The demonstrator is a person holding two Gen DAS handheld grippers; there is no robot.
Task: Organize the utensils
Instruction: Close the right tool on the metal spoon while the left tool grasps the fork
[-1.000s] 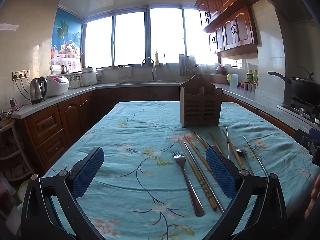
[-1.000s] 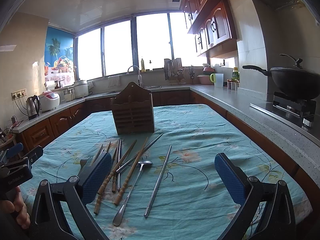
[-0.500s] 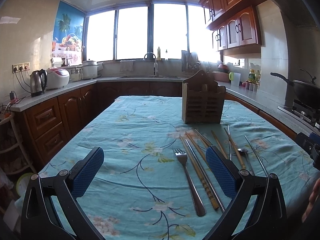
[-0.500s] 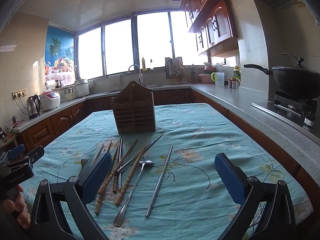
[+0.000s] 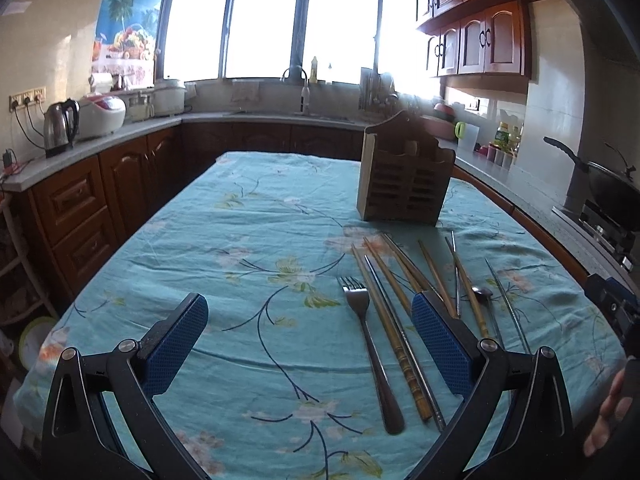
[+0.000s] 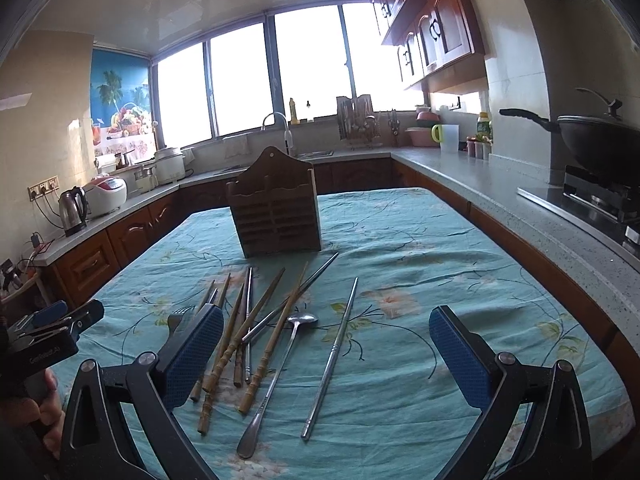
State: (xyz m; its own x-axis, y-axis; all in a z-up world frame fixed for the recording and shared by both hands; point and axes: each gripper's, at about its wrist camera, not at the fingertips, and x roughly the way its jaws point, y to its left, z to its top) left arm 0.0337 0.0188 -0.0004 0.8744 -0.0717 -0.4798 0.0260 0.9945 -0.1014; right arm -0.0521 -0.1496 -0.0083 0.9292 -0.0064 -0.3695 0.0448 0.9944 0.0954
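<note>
A brown wooden utensil holder [image 5: 406,184] stands upright on the teal floral tablecloth [image 5: 248,248]; it also shows in the right wrist view [image 6: 278,214]. In front of it lie a metal fork [image 5: 370,344], several wooden chopsticks [image 5: 390,308], metal chopsticks [image 6: 330,360] and a metal spoon [image 6: 276,376]. My left gripper [image 5: 310,340] is open and empty, just left of the fork. My right gripper [image 6: 326,356] is open and empty, hovering over the spoon and a metal chopstick. The fork [image 6: 176,318] is partly hidden behind the right gripper's left finger.
Kitchen counters wrap around the table: a kettle [image 5: 60,128] and rice cooker [image 5: 102,114] on the left, a sink tap [image 5: 302,90] at the back, a black wok [image 6: 596,140] on the stove at right. The table's right edge [image 6: 560,280] runs close to the counter.
Both grippers have pitched slightly downward and moved a little closer to the table; the utensils and holder have not moved. Both stay open.
</note>
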